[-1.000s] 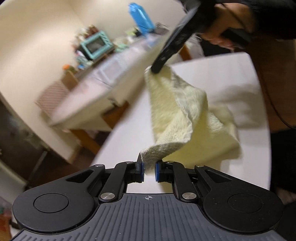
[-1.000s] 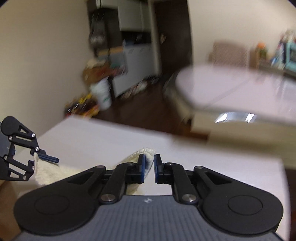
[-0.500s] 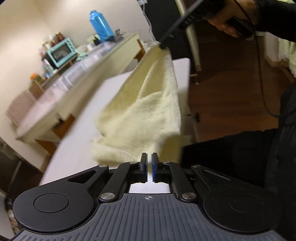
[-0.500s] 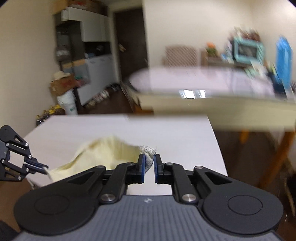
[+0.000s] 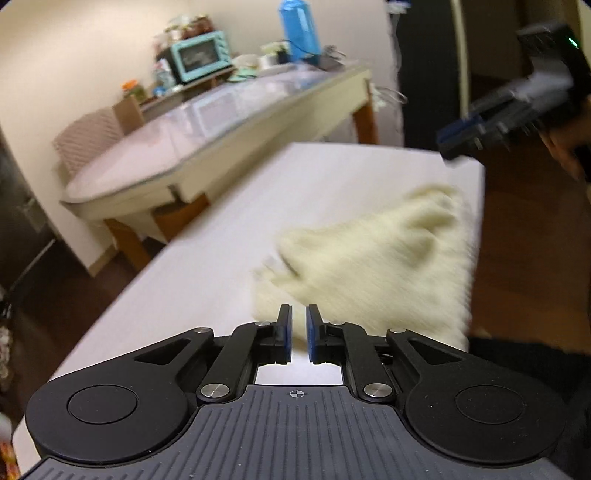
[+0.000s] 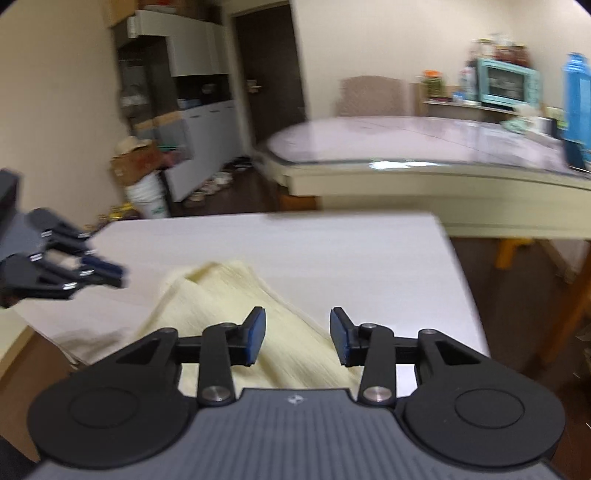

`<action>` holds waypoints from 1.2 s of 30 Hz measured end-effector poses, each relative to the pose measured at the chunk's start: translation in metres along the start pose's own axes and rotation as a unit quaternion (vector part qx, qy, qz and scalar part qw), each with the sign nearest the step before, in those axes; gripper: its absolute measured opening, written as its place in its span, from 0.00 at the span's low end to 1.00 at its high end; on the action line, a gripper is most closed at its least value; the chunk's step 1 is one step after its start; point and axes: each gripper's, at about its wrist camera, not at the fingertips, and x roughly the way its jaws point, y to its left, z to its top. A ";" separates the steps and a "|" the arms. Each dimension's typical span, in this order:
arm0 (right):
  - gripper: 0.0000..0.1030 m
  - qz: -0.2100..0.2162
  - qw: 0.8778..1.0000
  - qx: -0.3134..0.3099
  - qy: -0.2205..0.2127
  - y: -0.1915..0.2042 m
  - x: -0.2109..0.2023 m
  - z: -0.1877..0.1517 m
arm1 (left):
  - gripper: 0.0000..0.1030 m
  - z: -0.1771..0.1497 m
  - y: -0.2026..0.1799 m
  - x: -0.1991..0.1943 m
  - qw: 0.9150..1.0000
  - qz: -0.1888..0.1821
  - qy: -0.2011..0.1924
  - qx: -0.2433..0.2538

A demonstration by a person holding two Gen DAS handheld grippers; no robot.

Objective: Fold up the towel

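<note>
Left wrist view: the left gripper (image 5: pixel 298 334), jaws nearly together on nothing, is hovering before the limp yellow towel (image 5: pixel 373 266) lying rumpled on the white table (image 5: pixel 221 236). Right wrist view: the right gripper (image 6: pixel 297 336) is gaping above it; soft, light cloth, probably best pinched at corners.

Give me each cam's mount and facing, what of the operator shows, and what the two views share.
Left wrist: on the left gripper, looking along the white table at the towel; the right gripper and hand show upper right.
Right wrist: on the right gripper, jaws wide above the towel, facing the kitchen door; the left gripper shows at left.
Shared: towel, white table, glass-topped table, teal oven, blue jug.
</note>
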 end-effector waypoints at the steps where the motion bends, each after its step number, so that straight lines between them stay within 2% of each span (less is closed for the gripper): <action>1: 0.42 0.015 1.000 -0.007 0.004 0.001 0.011 0.007 | 0.15 0.008 0.008 0.009 1.000 -0.006 0.003 -0.009; 4: 0.45 0.054 0.998 -0.021 0.030 -0.002 0.052 0.027 | 0.30 0.024 0.023 0.034 1.000 -0.020 0.019 -0.015; 8: 0.51 0.086 0.994 -0.029 0.065 -0.004 0.094 0.043 | 0.31 0.033 0.043 0.062 0.998 -0.038 0.045 -0.023; 15: 0.50 0.131 0.984 -0.044 0.114 -0.007 0.158 0.066 | 0.34 0.034 0.065 0.091 0.996 -0.049 0.064 -0.028; 18: 0.47 0.143 0.977 -0.058 0.146 0.004 0.176 0.059 | 0.37 0.032 0.068 0.097 0.996 -0.058 0.066 -0.030; 19: 0.39 0.143 0.977 -0.059 0.146 0.004 0.175 0.058 | 0.39 0.032 0.067 0.099 0.995 -0.063 0.068 -0.030; 20: 0.15 0.142 0.977 -0.059 0.145 0.004 0.173 0.056 | 0.40 0.032 0.067 0.100 0.995 -0.068 0.069 -0.029; 21: 0.02 0.142 0.978 -0.059 0.144 0.004 0.172 0.054 | 0.40 0.032 0.067 0.102 0.994 -0.072 0.071 -0.029; 24: 0.02 0.125 0.983 -0.064 0.118 0.002 0.152 0.049 | 0.45 0.032 0.066 0.107 0.993 -0.086 0.075 -0.028; 29: 0.02 0.061 0.993 -0.091 0.047 0.005 0.089 0.035 | 0.49 0.036 0.066 0.119 0.990 -0.108 0.083 -0.026; 31: 0.02 0.050 0.995 -0.086 0.030 0.005 0.061 0.032 | 0.49 0.039 0.067 0.125 0.989 -0.119 0.087 -0.028; 36: 0.02 0.031 0.996 -0.080 0.018 0.012 0.031 0.007 | 0.46 0.050 0.063 0.139 0.983 -0.147 0.112 -0.019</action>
